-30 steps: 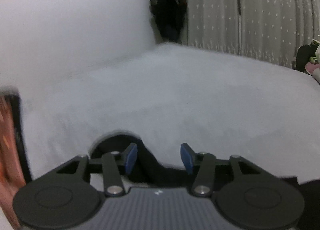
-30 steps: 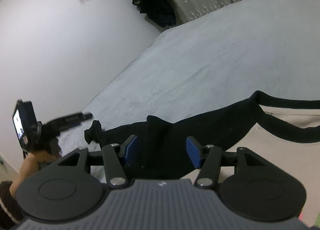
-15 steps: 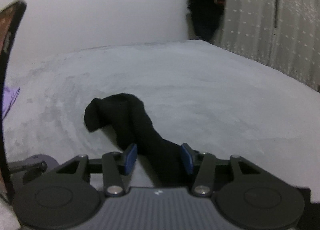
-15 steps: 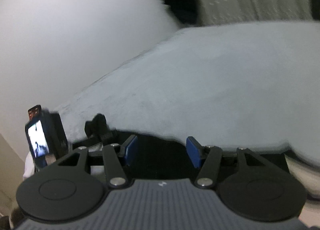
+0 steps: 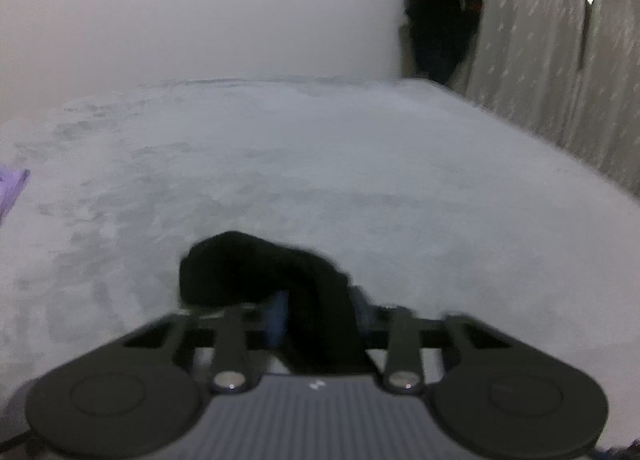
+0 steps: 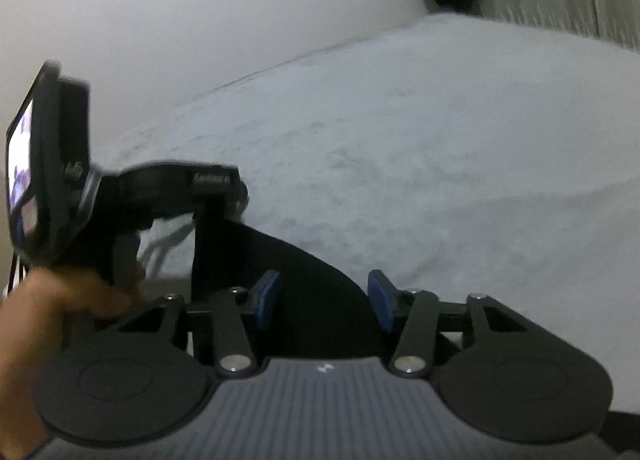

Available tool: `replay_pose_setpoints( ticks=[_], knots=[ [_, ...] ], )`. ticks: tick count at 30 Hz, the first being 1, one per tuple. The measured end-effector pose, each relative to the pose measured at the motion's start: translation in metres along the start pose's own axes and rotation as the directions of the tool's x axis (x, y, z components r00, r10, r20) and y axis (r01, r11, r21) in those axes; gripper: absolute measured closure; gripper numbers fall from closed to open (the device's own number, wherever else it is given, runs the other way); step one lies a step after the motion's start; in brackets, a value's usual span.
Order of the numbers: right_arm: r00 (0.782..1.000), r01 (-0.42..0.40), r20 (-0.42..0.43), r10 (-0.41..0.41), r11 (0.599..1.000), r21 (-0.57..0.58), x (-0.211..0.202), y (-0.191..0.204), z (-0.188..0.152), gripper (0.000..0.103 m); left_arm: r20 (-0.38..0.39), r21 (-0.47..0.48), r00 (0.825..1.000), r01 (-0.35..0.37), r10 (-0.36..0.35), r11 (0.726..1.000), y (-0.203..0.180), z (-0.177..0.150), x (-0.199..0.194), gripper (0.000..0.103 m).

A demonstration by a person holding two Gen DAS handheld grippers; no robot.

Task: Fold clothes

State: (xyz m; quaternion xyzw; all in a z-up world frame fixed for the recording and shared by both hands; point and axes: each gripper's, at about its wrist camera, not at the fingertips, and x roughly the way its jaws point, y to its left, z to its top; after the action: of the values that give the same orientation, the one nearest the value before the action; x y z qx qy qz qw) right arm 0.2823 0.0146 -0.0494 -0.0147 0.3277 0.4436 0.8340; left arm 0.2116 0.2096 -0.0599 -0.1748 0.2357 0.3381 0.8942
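Since the earlier frame your left gripper (image 5: 320,316) closes on the black sleeve (image 5: 256,272), pads pressing. Your right gripper (image 6: 322,296) is closing around black cloth (image 6: 320,284), not yet pinched. Risk: pull early and it slips.

Black garment (image 5: 280,272) (sleeve end bunched) lying on the pale grey bed (image 5: 360,180)

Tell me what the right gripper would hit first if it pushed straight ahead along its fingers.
The black garment, already lying between the closing right gripper pads. Beyond it, probably the grey bed surface; depth is unclear.
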Motion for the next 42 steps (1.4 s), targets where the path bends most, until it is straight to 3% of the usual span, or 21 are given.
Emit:
replay_pose_setpoints(
  ticks=[3, 4, 6, 7, 9, 13, 15, 17, 21, 23, 25, 27, 29, 32, 33, 34, 36, 38, 39, 40, 42],
  knots=[
    [1.0, -0.025, -0.004, 0.025, 1.0, 0.004, -0.004, -0.003, -0.001, 0.078, 0.07, -0.149, 0.977, 0.207, -0.199, 0.967, 0.021, -0.001, -0.002, 0.091],
    [1.0, -0.022, -0.003, 0.022, 1.0, 0.002, -0.006, -0.003, -0.002, 0.081, 0.114, -0.186, 0.959, 0.277, -0.26, 0.943, 0.027, -0.001, -0.005, 0.092],
    [1.0, -0.014, 0.003, 0.014, 1.0, 0.004, -0.007, -0.001, -0.002, 0.09, 0.232, -0.221, 0.895, 0.43, -0.381, 0.875, 0.036, -0.003, -0.014, 0.092],
    [1.0, -0.01, 0.009, 0.01, 1.0, 0.007, -0.007, 0.0, -0.001, 0.09, 0.276, -0.218, 0.872, 0.466, -0.403, 0.858, 0.038, -0.003, -0.019, 0.092],
    [1.0, 0.0, 0.026, 0.0, 1.0, 0.009, -0.008, 0.002, 0.0, 0.092, 0.32, -0.163, 0.873, 0.433, -0.368, 0.886, 0.032, -0.003, -0.03, 0.09],
    [0.998, 0.044, 0.055, -0.044, 0.999, 0.005, -0.011, 0.005, 0.001, 0.095, 0.278, -0.038, 0.938, 0.228, -0.209, 0.973, 0.008, -0.007, -0.032, 0.089],
    [0.995, 0.07, 0.071, -0.07, 0.998, 0.005, -0.012, 0.005, 0.003, 0.096, 0.214, 0.0, 0.972, 0.103, -0.1, 0.995, 0.001, -0.008, -0.025, 0.089],
    [0.992, 0.095, 0.084, -0.095, 0.995, 0.006, -0.014, 0.005, 0.003, 0.097, 0.153, 0.046, 0.988, -0.022, 0.015, 0.999, -0.006, -0.008, -0.018, 0.088],
    [0.982, 0.173, 0.07, -0.173, 0.985, -0.006, -0.007, 0.004, 0.005, 0.098, 0.093, 0.084, 0.985, -0.153, 0.145, 0.985, -0.01, -0.01, -0.013, 0.076],
    [0.984, 0.171, 0.054, -0.171, 0.985, 0.003, -0.004, 0.001, 0.005, 0.098, 0.1, 0.063, 0.982, -0.165, 0.158, 0.984, -0.009, -0.007, -0.014, 0.071],
    [0.985, 0.166, 0.037, -0.167, 0.986, 0.014, 0.0, -0.002, 0.005, 0.098, 0.107, 0.041, 0.979, -0.176, 0.171, 0.984, -0.009, -0.004, -0.015, 0.055],
    [0.987, 0.159, 0.038, -0.159, 0.987, 0.019, 0.002, -0.004, 0.006, 0.097, 0.094, 0.011, 0.984, -0.151, 0.15, 0.988, -0.012, -0.005, -0.016, 0.047],
    [0.989, 0.144, 0.039, -0.145, 0.989, 0.026, 0.001, -0.006, 0.006, 0.096, 0.051, -0.036, 0.991, -0.12, 0.122, 0.992, -0.01, -0.003, -0.004, 0.046],
    [0.992, 0.122, 0.041, -0.123, 0.992, 0.04, -0.002, -0.008, 0.004, 0.093, 0.066, -0.083, 0.993, -0.097, 0.102, 0.992, -0.001, 0.001, 0.003, 0.054],
    [0.993, 0.112, 0.04, -0.114, 0.993, 0.042, -0.003, -0.009, 0.003, 0.092, 0.084, -0.098, 0.993, -0.079, 0.087, 0.992, 0.001, 0.002, 0.003, 0.078],
    [0.993, 0.105, 0.041, -0.107, 0.993, 0.044, -0.004, -0.01, 0.003, 0.092, 0.103, -0.108, 0.993, -0.054, 0.066, 0.993, 0.003, 0.001, 0.001, 0.092],
    [0.994, 0.097, 0.041, -0.099, 0.994, 0.049, -0.004, -0.01, 0.003, 0.092, 0.13, -0.109, 0.989, -0.051, 0.065, 0.993, 0.004, 0.0, -0.001, 0.091],
    [0.995, 0.093, 0.042, -0.096, 0.994, 0.052, -0.003, -0.01, 0.003, 0.092, 0.144, -0.054, 0.978, -0.147, 0.154, 0.988, -0.006, -0.002, -0.003, 0.088],
    [0.995, 0.09, 0.043, -0.092, 0.995, 0.054, -0.003, -0.01, 0.003, 0.09, 0.147, -0.039, 0.972, -0.182, 0.186, 0.983, -0.01, -0.002, -0.003, 0.079],
    [0.995, 0.086, 0.044, -0.089, 0.995, 0.056, -0.002, -0.01, 0.003, 0.09, 0.15, -0.026, 0.965, -0.215, 0.217, 0.976, -0.013, -0.003, -0.003, 0.062],
    [0.996, 0.069, 0.046, -0.072, 0.996, 0.063, -0.002, -0.009, 0.004, 0.089, 0.176, -0.006, 0.948, -0.267, 0.264, 0.964, -0.018, -0.003, -0.006, 0.046]
  ],
)
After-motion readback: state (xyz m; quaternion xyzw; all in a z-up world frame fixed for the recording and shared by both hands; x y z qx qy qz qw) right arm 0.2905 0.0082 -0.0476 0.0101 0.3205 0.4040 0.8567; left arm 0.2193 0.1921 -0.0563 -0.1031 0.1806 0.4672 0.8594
